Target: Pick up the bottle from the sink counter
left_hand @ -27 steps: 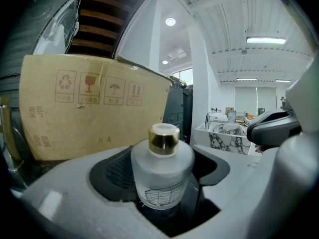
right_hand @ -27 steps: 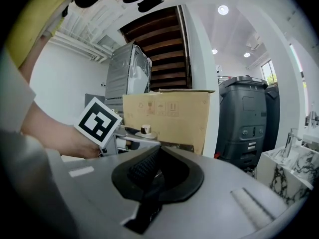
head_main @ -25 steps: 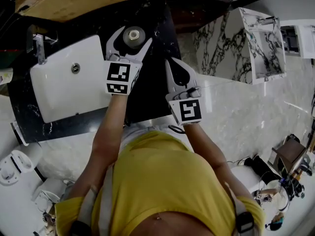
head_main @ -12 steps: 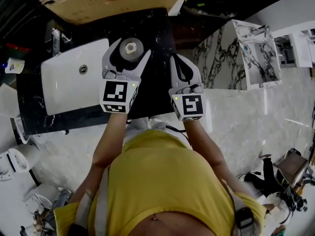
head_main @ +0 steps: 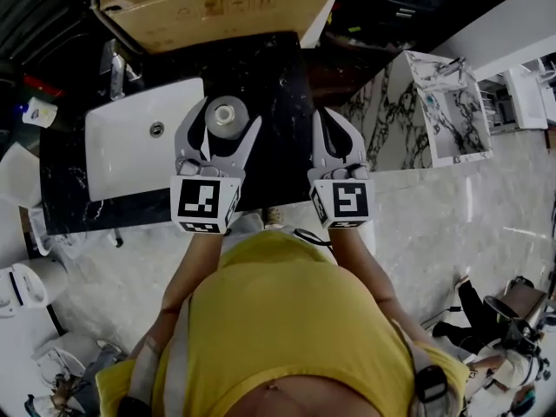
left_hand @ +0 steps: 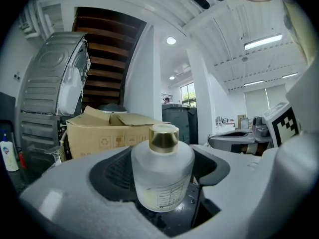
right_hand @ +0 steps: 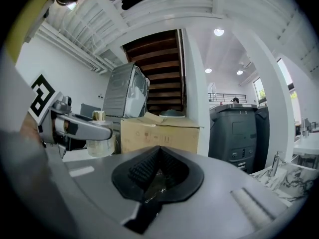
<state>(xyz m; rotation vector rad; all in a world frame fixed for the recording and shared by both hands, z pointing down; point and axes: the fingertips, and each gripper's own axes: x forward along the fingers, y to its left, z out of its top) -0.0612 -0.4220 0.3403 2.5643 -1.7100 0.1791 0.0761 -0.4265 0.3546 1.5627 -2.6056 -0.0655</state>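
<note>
- The work is sitting at the grasp step: the left tongs [head_main: 228, 118] are standing open around the bottle [left_hand: 162, 171], one jaw on each side of it, and no squeeze is showing yet.
- The bottle is resting on the black marble desk [head_main: 274, 68], just right of the white sink basin [head_main: 130, 150], in the upper middle of the head view, below the cardboard box [head_main: 217, 11].
- In the left gripper view the frosted body is filling the centre of the frame. The left pad is lying close behind the glass and a dark gap is showing on the right. Whether either pad is touching cannot be told.
- The right tongs [right_hand: 157, 169] are shut with nothing between them, and they are hovering over the right part of the desk, apart from the bottle.
- The bottle is standing upright with its long axis vertical, and its gold cap [left_hand: 164, 137] is pointing straight up, so from above it is showing as a circle.
- The next move is probably calling for the left jaws to close evenly on the round body below the shoulder, then a straight lift. Smooth glass may be asking for a firm, centred hold.
</note>
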